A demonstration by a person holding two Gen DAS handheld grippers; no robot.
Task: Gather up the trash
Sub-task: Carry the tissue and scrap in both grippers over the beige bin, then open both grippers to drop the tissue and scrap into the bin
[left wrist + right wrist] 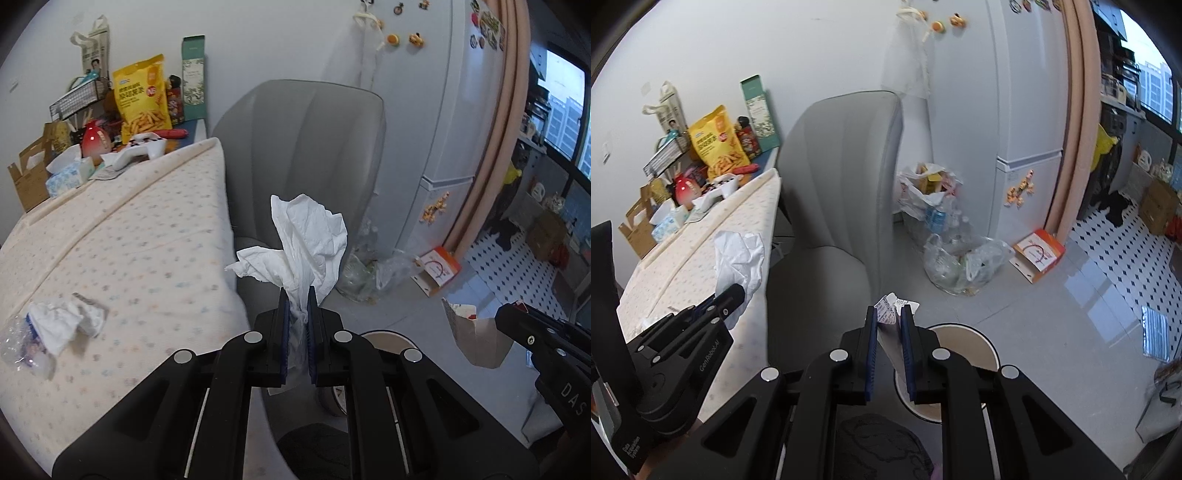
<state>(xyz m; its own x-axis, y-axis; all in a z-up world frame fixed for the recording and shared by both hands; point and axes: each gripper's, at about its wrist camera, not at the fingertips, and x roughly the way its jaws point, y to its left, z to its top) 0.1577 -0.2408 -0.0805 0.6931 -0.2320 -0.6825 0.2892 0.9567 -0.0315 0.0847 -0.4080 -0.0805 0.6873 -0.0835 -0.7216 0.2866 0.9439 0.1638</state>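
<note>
Got a crumpled tissue [306,243] pinched in my left gripper [296,306] and a torn paper carton [892,325] in my right gripper [889,325], both off the surface's edge, so next is probably dropping them over the round bin [982,343] below.

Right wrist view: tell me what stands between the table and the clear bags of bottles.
A grey chair stands between the table and the clear bags of bottles; the right wrist view shows it best.
</note>
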